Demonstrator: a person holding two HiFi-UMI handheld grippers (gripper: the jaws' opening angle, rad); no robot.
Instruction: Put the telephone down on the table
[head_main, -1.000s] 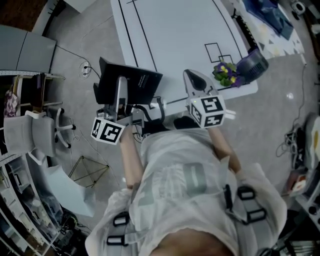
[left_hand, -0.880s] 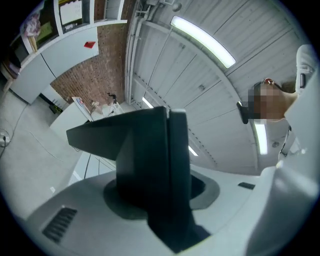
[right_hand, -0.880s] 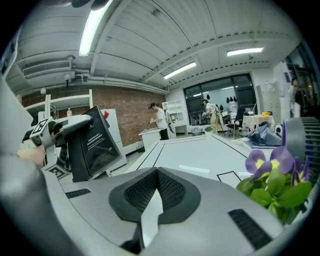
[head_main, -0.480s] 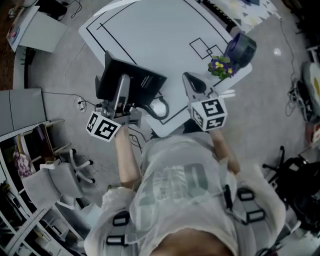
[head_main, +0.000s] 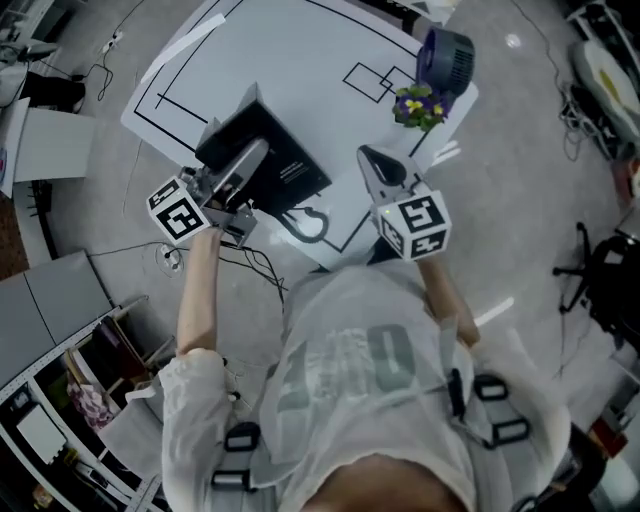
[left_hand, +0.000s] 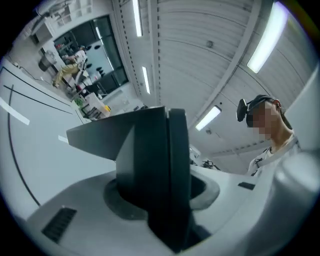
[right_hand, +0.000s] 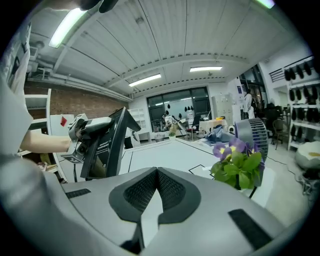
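The telephone (head_main: 265, 155) is a flat black slab with a curled cord (head_main: 308, 222) hanging from its near end. My left gripper (head_main: 248, 165) is shut on it and holds it over the near left part of the white table (head_main: 300, 60); I cannot tell whether it touches the top. In the left gripper view the telephone (left_hand: 150, 150) stands edge-on between the jaws. My right gripper (head_main: 375, 165) hovers over the table's near edge, shut, nothing in it. In the right gripper view the jaws (right_hand: 157, 175) meet, and the telephone (right_hand: 107, 145) shows to the left.
A pot of purple flowers (head_main: 415, 105) and a small dark fan (head_main: 445, 55) stand at the table's right end. Black lines and a drawn square (head_main: 365, 80) mark the top. Cables (head_main: 250, 265) lie on the floor at the table's near left; shelves and chairs stand further left.
My left gripper has swung the telephone toward the left and turned it, so it now lies slanted over the table's near left part. The right gripper has hardly moved.
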